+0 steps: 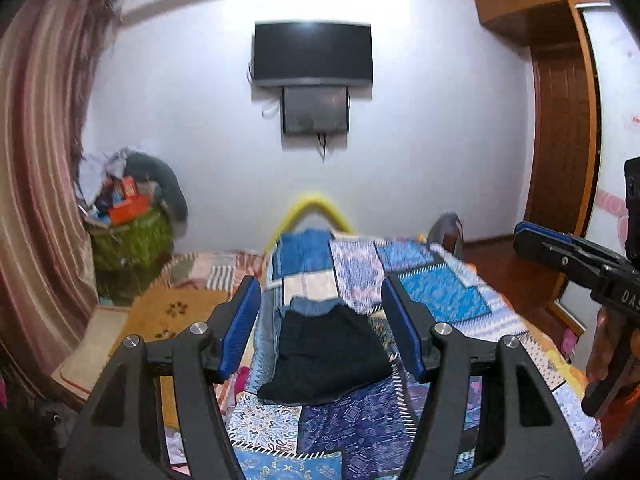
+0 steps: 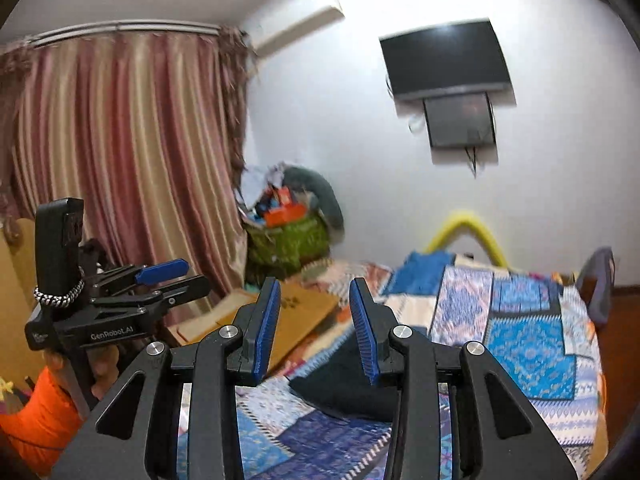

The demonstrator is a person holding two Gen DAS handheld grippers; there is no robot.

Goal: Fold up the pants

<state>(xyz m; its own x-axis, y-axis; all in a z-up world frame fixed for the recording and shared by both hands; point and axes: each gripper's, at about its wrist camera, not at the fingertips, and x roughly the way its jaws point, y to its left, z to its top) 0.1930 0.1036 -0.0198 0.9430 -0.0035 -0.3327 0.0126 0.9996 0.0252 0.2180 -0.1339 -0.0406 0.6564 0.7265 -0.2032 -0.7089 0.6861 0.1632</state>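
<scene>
Both grippers hover above the bed (image 1: pixel 448 292), holding nothing: left gripper (image 1: pixel 320 328) with jaws wide, right gripper (image 2: pixel 316 328) with jaws fairly wide. Folded dark pants (image 1: pixel 326 356) lie on the bed's patchwork cover. Beyond the bed, a TV (image 1: pixel 313 54) hangs on the wall.

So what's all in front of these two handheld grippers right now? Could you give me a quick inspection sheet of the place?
Surface: bed with blue patchwork quilt.
Job's things: dark pants lying on the quilt in a compact shape, touched by neither gripper.
Clutter: green basket piled with stuff in the corner; floor mats beside the bed.
Grippers: left gripper open, empty; right gripper open, empty, both above the bed.
Cables: wires dangling under the wall TV.
Surroundings: striped curtain, wooden door.
</scene>
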